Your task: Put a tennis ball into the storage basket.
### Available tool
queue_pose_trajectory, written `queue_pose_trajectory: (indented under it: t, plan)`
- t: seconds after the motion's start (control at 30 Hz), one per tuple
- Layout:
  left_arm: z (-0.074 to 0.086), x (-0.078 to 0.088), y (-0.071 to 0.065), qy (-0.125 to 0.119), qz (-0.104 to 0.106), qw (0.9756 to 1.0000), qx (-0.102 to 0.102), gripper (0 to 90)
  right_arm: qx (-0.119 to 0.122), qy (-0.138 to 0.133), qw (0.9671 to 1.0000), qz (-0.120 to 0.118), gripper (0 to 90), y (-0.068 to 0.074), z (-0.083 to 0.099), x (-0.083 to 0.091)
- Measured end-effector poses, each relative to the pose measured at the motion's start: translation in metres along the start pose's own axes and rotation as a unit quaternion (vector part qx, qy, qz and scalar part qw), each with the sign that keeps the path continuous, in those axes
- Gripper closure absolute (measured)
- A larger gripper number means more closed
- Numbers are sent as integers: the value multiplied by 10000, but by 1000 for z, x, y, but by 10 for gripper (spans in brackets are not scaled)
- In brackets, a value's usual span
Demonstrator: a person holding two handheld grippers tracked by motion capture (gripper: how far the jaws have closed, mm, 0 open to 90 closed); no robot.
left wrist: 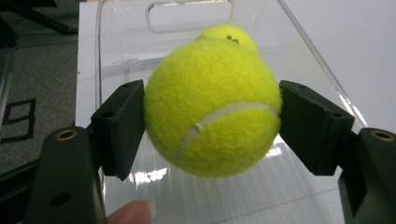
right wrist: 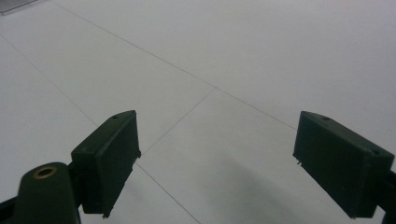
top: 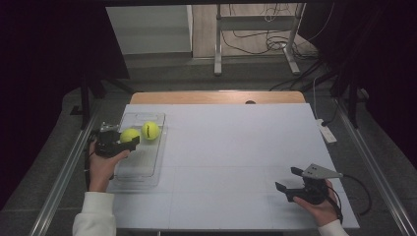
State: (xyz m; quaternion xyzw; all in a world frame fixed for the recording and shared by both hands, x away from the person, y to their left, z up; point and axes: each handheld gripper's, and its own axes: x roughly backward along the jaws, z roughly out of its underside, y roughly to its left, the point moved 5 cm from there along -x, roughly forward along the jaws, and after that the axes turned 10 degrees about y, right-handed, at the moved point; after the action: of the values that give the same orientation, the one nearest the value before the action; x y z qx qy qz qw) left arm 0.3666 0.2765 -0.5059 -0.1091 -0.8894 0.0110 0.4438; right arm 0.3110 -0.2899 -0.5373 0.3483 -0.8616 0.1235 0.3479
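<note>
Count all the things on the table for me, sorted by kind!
Tennis balls: 2, one held in the left gripper, one in the bin
Clear plastic bin: 1
Grippers: 2, left and right
Total: 5

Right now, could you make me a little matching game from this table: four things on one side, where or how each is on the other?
Things:
1. left tool
2. right tool
3. second tennis ball
4. clear tray

States:
a. lying in the tray
b. open, holding nothing
c. shut on a tennis ball
d. at the table's left edge

Pairs: 1-c, 2-b, 3-a, 4-d
</note>
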Motion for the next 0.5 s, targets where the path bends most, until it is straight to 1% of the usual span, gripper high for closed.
queue_pose_trajectory:
  t: [0.07,0.23,0.33,0.5]
  plan:
    - [1,-1,0,64,-9,10000,-2,274,-3,1,10000,-3,145,0,0,0]
    - [3,-5,-1,236,-36,9997,-78,274,-5,-3,10000,-5,145,0,0,0]
    - [5,-8,-1,384,-68,9991,-139,274,-3,2,10000,10,145,0,0,0]
    - [7,-11,1,563,-119,9982,-147,274,-5,0,10000,-2,145,0,0,0]
